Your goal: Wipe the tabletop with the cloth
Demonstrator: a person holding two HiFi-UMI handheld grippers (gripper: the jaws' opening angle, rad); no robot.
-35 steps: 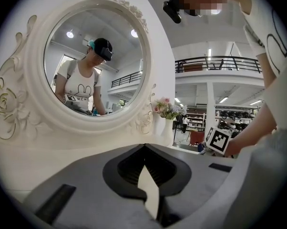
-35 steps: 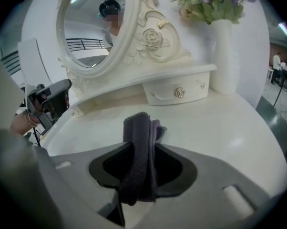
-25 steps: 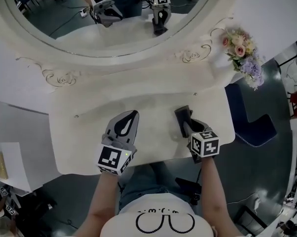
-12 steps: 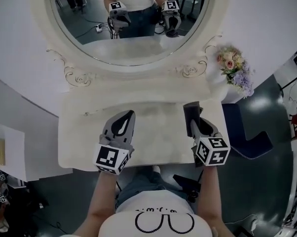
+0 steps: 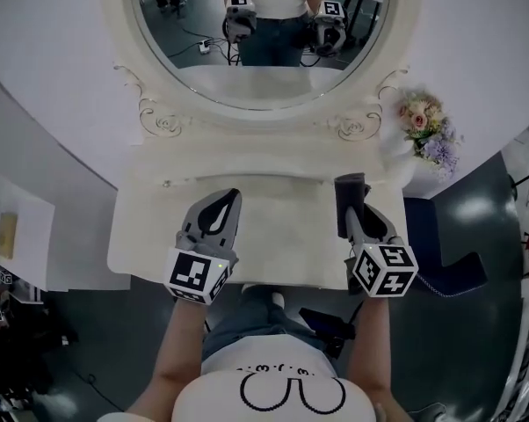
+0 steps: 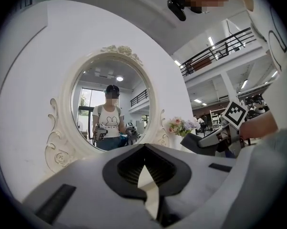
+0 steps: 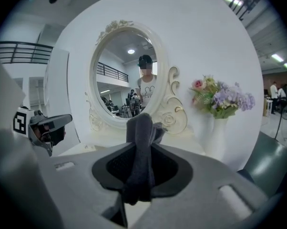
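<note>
— Where is the cloth?
— My right gripper [image 5: 354, 207] has it. The jaws pinch a dark grey cloth [image 5: 348, 187], and a bunched fold pokes out past their tips over the right side of the pale worktop [image 5: 282, 227].
— And your left?
— My left gripper [image 5: 233, 195] has its jaws pressed together with nothing between them, over the worktop's left half. Both grippers face the oval mirror [image 5: 273, 42]. Flowers [image 5: 427, 130] stand to its right.

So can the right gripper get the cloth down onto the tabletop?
Probably yes. The right gripper, shut on the cloth, is over the tabletop, which looks bare beneath it, and the left gripper sits off to the side.
</note>
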